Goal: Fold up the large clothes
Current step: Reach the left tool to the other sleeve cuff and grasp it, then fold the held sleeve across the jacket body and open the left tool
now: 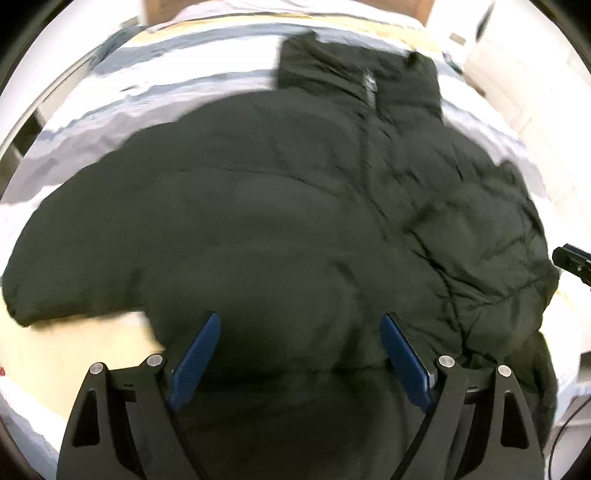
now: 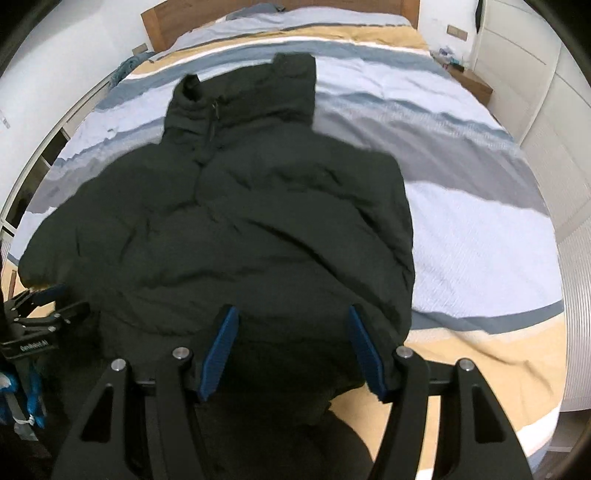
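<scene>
1. On the bed [image 2: 461, 206], with its striped blue, grey and tan cover, we've got a big dark puffer jacket [image 2: 229, 221] lying spread out, collar [image 2: 207, 99] pointing toward the wooden headboard [image 2: 280, 9].
2. From the right wrist view, one sleeve is folded up next to the collar and the other sticks out to the left.
3. Our left gripper [image 1: 299, 354] hangs over the jacket's lower part with its blue fingers [image 1: 197, 362] spread wide. No fabric is pinched between them, as far as we can see.
4. Our right gripper [image 2: 291, 350] sits about half open over the hem near the jacket's right edge. Dark fabric fills the gap, so we can't tell if the pads are actually pressing on it.
5. The left wrist view is pretty blurry, btw.
</scene>
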`<state>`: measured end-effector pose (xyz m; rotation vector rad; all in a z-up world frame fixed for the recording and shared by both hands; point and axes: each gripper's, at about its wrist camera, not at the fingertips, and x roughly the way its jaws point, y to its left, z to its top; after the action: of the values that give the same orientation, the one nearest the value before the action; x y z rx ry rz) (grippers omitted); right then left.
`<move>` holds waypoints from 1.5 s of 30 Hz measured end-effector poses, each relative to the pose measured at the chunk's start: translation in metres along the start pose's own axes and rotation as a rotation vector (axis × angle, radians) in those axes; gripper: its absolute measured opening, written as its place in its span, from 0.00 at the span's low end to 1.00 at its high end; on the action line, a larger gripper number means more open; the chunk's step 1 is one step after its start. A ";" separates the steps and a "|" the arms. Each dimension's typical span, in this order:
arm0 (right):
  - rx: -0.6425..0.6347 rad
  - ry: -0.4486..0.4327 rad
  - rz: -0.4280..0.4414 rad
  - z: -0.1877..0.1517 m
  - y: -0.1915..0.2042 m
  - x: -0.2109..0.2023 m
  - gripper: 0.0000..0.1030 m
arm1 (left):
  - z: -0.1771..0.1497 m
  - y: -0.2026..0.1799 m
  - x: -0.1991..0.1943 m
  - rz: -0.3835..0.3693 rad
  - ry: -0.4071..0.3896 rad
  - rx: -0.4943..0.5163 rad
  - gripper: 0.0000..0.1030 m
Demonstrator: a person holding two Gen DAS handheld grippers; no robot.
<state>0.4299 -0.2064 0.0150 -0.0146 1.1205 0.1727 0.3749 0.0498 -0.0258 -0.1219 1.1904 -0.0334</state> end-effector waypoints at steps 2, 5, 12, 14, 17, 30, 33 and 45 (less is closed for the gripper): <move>-0.007 -0.010 -0.004 0.009 0.011 -0.008 0.59 | 0.000 0.037 -0.017 0.000 0.005 -0.058 0.92; 0.007 -0.027 0.006 0.030 0.031 -0.016 0.59 | 0.000 0.088 -0.031 0.041 0.000 -0.135 0.97; -0.042 -0.031 0.028 0.067 0.090 -0.016 0.59 | -0.031 0.245 -0.051 0.113 -0.047 -0.508 0.99; -0.063 -0.028 0.030 0.075 0.105 -0.013 0.58 | -0.042 0.283 -0.051 0.112 -0.066 -0.606 0.99; -0.082 -0.016 0.028 0.086 0.123 -0.008 0.58 | -0.060 0.336 -0.047 0.061 -0.100 -0.771 0.99; -0.112 -0.005 -0.038 0.102 0.151 -0.023 0.59 | -0.078 0.412 0.019 -0.307 -0.144 -1.174 0.72; -0.107 -0.011 -0.067 0.103 0.146 -0.039 0.59 | -0.079 0.415 0.021 -0.384 -0.168 -1.223 0.37; -0.070 -0.068 -0.067 0.108 0.119 -0.071 0.59 | -0.035 0.391 -0.035 -0.325 -0.236 -1.041 0.13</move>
<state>0.4789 -0.0879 0.1349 -0.1082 1.0447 0.1515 0.3148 0.4387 -0.0504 -1.1986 0.8400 0.3137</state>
